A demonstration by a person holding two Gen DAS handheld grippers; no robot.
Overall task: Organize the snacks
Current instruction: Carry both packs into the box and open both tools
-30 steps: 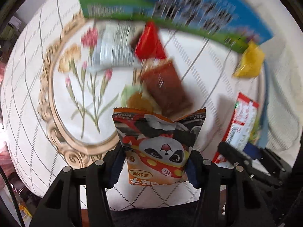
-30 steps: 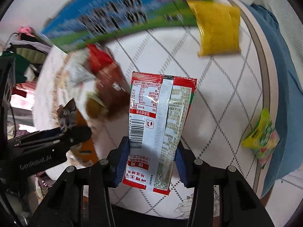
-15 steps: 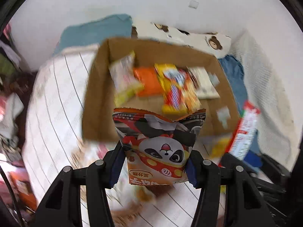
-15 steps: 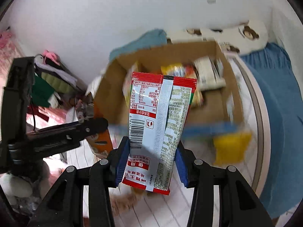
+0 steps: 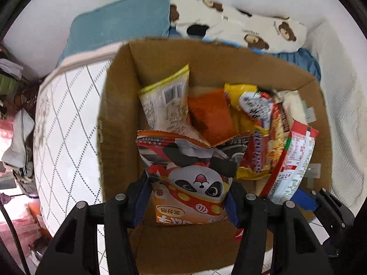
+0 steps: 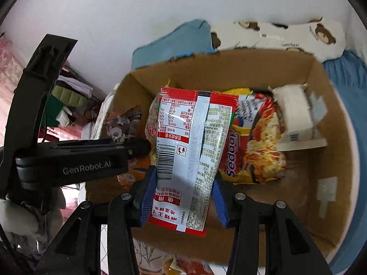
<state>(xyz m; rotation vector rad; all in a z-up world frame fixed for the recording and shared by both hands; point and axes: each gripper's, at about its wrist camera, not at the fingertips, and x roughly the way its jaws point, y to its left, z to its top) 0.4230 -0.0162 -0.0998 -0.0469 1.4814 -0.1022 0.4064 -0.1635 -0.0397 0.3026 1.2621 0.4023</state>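
1. Left tongs (image 5: 189, 202): closed on the lower part of the panda snack bag (image 5: 190, 178), held upright over the near left part of the cardboard box (image 5: 114, 119).
2. Right tongs (image 6: 181, 197): closed on the lower half of the red sachet (image 6: 190, 151), held upright over the same box.
3. Box contents: a pale barcode bag (image 5: 166, 105), an orange packet (image 5: 209, 114) and a noodle packet (image 6: 257, 142) lie inside; a white carton (image 6: 294, 116) sits at the far right.
4. Handling: both packs appear light, soft and crinkly. The film looks slick, so a grip across the flat body near a sealed edge probably holds best.
5. Caution: the panda bag's top edge is creased; hard squeezing may crush its contents.
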